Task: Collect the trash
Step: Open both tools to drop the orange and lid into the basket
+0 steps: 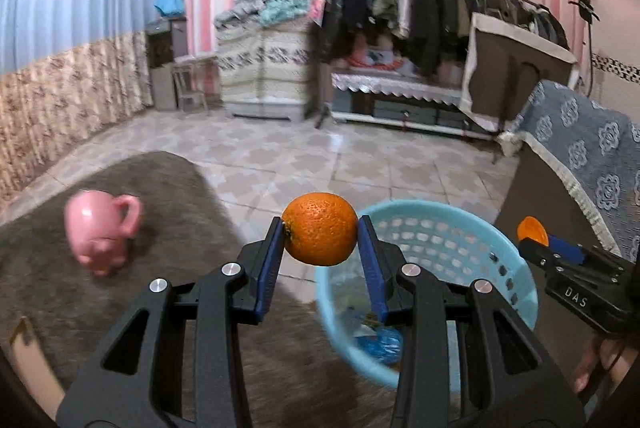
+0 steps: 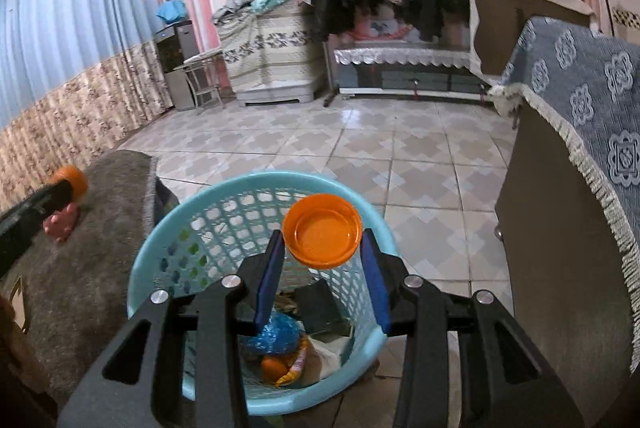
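While the left gripper [image 1: 320, 228] clamps an orange [image 1: 320, 229], the right gripper [image 2: 322, 240] grips a lid [image 2: 322, 231].

Both wrist views over shared basket [image 1: 516, 260]

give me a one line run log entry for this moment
left gripper: holds orange | right gripper: holds orange lid over basket

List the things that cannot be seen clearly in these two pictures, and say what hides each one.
- Basket contents: in the right wrist view the right gripper, shut on the orange lid, covers part of the pile.
- Pink mug: blurred in the left wrist view; in the right wrist view the left gripper, shut on the orange, hides most of it.
- Cardboard piece: cut off by the left wrist image edge.
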Available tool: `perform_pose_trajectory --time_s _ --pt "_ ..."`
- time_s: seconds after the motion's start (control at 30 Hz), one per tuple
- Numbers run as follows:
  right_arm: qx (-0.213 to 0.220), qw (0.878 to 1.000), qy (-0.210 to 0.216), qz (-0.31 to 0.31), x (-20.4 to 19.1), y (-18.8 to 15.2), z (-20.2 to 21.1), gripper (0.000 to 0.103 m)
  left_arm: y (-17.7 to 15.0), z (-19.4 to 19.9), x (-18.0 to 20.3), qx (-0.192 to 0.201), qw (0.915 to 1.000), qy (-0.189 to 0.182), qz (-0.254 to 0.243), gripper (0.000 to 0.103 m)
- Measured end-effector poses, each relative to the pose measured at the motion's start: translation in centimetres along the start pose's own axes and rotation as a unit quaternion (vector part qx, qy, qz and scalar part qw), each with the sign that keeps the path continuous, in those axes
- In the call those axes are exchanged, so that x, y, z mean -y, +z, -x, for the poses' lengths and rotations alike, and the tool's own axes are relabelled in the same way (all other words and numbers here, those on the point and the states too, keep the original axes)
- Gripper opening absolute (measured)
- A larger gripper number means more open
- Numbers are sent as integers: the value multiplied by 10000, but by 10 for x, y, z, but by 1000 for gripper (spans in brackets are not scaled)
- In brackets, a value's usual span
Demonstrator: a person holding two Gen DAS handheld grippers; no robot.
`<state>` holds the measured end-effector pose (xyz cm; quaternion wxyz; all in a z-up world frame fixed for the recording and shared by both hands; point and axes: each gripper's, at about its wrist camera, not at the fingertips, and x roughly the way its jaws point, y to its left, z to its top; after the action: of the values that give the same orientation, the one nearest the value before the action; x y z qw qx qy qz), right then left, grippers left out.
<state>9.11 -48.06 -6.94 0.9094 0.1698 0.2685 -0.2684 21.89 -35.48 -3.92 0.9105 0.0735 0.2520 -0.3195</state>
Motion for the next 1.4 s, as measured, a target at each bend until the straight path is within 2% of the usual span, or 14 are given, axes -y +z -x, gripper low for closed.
perform_pose_trajectory --time_s 0.1,0.3,0.33,0.4,0.47,0.67,0.8,0.97,1.0,1.03,1.1,1.27,1.33,1.4 --pt "57 10000 -65 17 1 2 2 39 -4 -22 15 -174 9996 -176 -128 37" --pt "-61 9999 -117 -109 11 0 -2 39 -13 -44 40 -345 9986 -234 -339 39" --pt "-70 9998 -124 -139 12 0 -2 39 -11 -45 42 -336 9986 -219 -341 42" --pt "-86 9997 -108 -220 14 0 -3 39 -10 -46 42 -331 9987 -187 -351 59" --pt "-98 9997 -96 -206 14 1 -5 39 -6 -44 37 -216 9992 2 -327 76" --pt "-158 9999 39 22 -3 0 -9 39 3 -25 8 64 9986 499 -149 93" --pt "-224 9995 198 122 -18 -4 -13 40 3 -9 -13 228 9959 870 -38 98" --pt "-364 9984 344 258 -35 -10 -24 40 1 13 -42 288 9929 1143 139 98" --pt "-402 9983 339 267 -37 -11 -26 43 1 17 -47 300 9925 1176 173 98" --pt "-422 9982 325 265 -39 -12 -27 52 1 21 -51 319 9917 1224 218 98" --pt "-390 9983 356 247 -41 -13 -26 63 0 31 -60 357 9905 1298 293 98" --pt "-226 9985 379 313 -46 -9 -17 74 -2 61 -78 460 9864 1518 434 98" --pt "-111 9986 388 330 -50 -8 -9 87 -5 78 -84 500 9838 1655 475 98" --pt "48 9982 429 419 -56 -8 2 91 -10 99 -90 580 9812 1760 544 98"
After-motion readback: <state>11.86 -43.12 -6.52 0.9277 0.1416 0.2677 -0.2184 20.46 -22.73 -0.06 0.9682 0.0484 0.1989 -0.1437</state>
